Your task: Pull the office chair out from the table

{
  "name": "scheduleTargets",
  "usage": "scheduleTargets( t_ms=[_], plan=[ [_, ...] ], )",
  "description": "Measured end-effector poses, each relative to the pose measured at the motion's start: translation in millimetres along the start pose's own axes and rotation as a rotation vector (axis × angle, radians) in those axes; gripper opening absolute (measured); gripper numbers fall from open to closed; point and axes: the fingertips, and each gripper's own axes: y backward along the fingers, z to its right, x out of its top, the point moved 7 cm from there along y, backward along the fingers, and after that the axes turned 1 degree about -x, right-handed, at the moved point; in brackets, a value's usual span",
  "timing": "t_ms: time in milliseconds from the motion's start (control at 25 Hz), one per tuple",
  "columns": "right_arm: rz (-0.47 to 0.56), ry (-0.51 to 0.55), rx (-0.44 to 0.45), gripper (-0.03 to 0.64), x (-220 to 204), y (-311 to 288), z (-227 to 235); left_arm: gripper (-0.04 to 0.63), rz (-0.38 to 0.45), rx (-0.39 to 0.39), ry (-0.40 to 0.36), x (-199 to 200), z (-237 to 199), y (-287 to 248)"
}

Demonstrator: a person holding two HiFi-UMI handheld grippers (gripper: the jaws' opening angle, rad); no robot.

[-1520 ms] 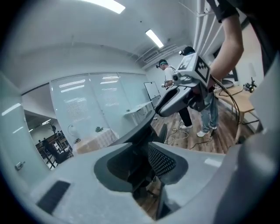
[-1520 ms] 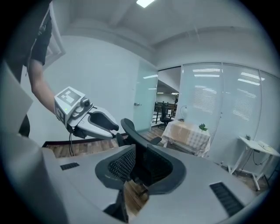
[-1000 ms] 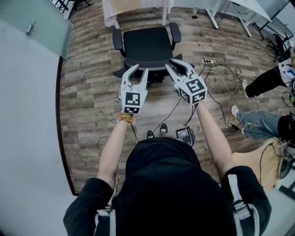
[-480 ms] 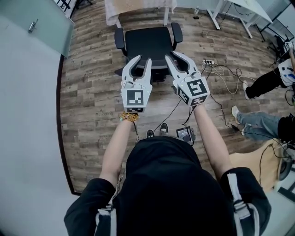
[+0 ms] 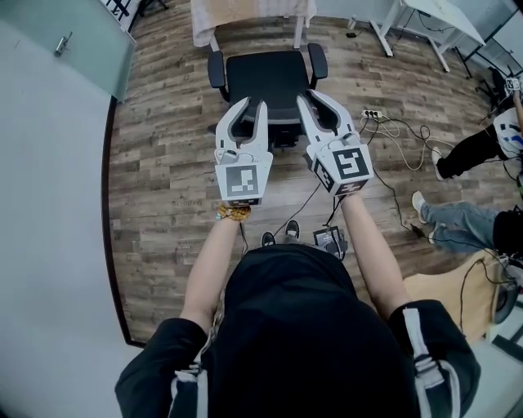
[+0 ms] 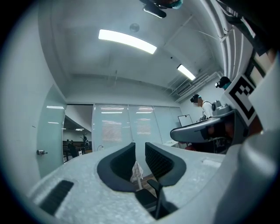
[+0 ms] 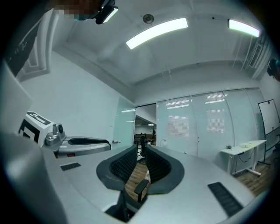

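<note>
1. The office chair (image 5: 265,73) stands on the wooden floor (image 5: 155,188) just in front of the table (image 5: 245,10). It has a black seat with an armrest on each side.
2. The left gripper (image 5: 253,104) is held up in the air on the near side of the chair. Its fingers have just been closing and now stand a narrow gap apart, with nothing between them. Its own view (image 6: 140,146) shows only the room through that gap.
3. The right gripper (image 5: 310,95) is raised just beside the left one. Its fingers are also a small way apart and grip nothing (image 7: 140,148).
4. The table has white legs, and a pale cloth hangs over its near edge.
5. A white power strip (image 5: 369,113) lies on the floor to the right of the chair, with cables (image 5: 400,135) trailing from it across the planks. A small black box (image 5: 328,238) sits by the person's shoes (image 5: 278,237).
6. A white wall (image 5: 49,245) runs along the left, next to a glass panel (image 5: 82,41) with a metal handle.
7. A white desk (image 5: 433,12) stands at the far right.
8. The far side of the room is closed by glass walls with blinds (image 7: 210,122), under long ceiling lights (image 6: 127,41).
9. At the right edge another person's legs (image 5: 458,220), in jeans and white shoes, stretch over the floor.
</note>
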Motion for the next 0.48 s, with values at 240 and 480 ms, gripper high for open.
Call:
scheduleTargets(
  t_ms=[240,480],
  plan=[
    [0.033,-0.007,-0.026,0.045,7,2,-8,0.051,0.023,0.035,0.003,8,-4,4],
    [0.060,-0.005,-0.032,0.027,7,2,-13,0.037,0.009,0.057,0.008,5,-3,6]
  ],
)
